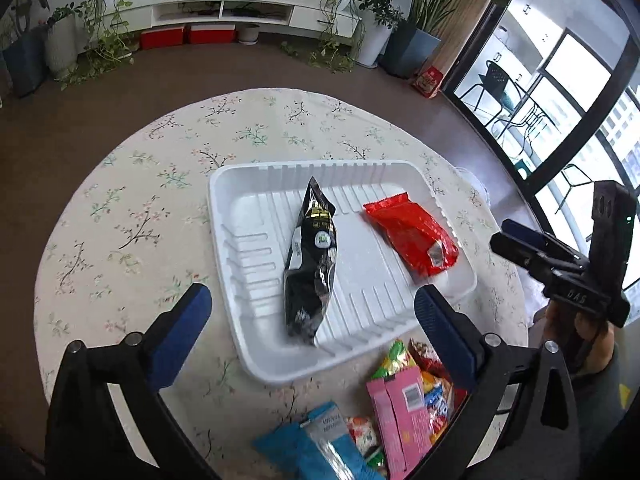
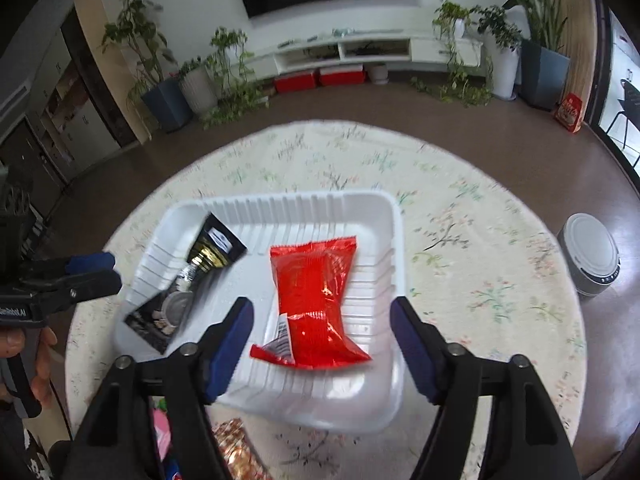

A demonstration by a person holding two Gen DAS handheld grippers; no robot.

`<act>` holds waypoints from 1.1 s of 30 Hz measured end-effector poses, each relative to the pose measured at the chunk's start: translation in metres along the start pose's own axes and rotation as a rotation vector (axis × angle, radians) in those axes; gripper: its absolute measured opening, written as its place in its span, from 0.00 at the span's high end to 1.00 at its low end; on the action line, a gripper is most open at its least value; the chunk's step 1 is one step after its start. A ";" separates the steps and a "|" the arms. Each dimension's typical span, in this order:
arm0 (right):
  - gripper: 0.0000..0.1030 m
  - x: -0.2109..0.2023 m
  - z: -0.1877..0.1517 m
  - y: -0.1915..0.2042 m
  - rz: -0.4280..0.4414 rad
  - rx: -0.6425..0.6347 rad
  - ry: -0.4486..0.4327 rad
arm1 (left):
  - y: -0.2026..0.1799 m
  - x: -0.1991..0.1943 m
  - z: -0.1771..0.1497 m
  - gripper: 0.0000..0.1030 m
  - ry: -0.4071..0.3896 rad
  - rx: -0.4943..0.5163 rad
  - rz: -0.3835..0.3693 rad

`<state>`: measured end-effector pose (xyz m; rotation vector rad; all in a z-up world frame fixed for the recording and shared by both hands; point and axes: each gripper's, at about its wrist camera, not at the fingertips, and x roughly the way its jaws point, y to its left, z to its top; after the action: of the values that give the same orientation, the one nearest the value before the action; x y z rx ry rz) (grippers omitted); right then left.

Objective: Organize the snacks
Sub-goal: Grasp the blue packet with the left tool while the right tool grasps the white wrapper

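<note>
Left wrist view: the left gripper [image 1: 312, 312] hangs above a white tray [image 1: 240, 184] on the floral-clothed round surface [image 1: 120, 208], its blue-padded jaws spread wide with nothing between the pads. A black snack bag [image 1: 312, 264] lies lengthwise at the tray's centre; a red snack bag [image 1: 412, 232] lies apart from it, toward the tray's right side. Loose snack packets [image 1: 396, 400], pink, blue and multicoloured, are heaped on the cloth at lower centre, just outside the tray's near rim. Right wrist view: the right gripper [image 2: 322, 316] is poised over the red snack bag [image 2: 316, 300], jaws parted and clear of it; the black snack bag [image 2: 188, 280] lies at centre left in the tray [image 2: 384, 240].
</note>
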<state>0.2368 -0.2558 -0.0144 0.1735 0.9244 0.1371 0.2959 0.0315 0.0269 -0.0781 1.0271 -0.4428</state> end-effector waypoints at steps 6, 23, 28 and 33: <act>0.08 -0.074 -0.034 0.002 0.030 0.036 -0.124 | -0.018 -0.052 -0.065 0.00 -0.117 0.083 0.086; 0.12 -0.093 -0.156 0.019 0.090 0.227 0.039 | -0.047 -0.014 -0.146 0.02 0.046 0.066 0.286; 0.12 -0.089 -0.161 0.020 0.103 0.234 0.050 | -0.049 0.006 -0.139 0.06 0.085 0.086 0.282; 0.12 -0.086 -0.163 0.020 0.110 0.236 0.058 | -0.042 0.023 -0.136 0.35 0.126 0.089 0.272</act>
<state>0.0539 -0.2380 -0.0399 0.4417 0.9877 0.1348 0.1783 0.0036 -0.0519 0.1692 1.1221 -0.2472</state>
